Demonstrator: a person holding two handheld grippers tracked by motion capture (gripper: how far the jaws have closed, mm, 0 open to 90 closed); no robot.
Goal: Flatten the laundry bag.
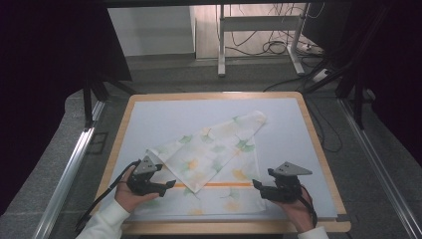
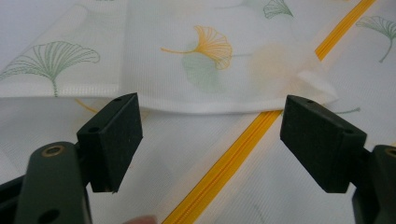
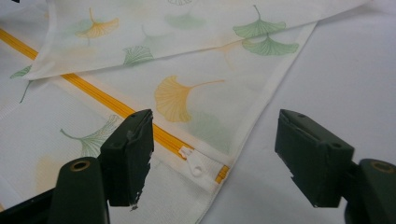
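Bag [image 1: 219,159]: thin mesh zip bag, partly folded, near edge of mat [image 1: 164,114] | handling: light, limp, will sag and slide | grip: hem corners beside yellow zip [image 3: 107,100] | left gripper [image 1: 169,185]: spread, empty | right gripper [image 1: 257,185]: spread, empty

— Where does the mesh bag [image 1: 214,164] lie?
— On the table mat [image 1: 164,117], toward its near edge, its upper part folded over diagonally.
— And the grippers?
— Left gripper [image 1: 166,186] at the bag's left edge, right gripper [image 1: 256,185] at its right edge, near the zipper pull [image 3: 195,164].
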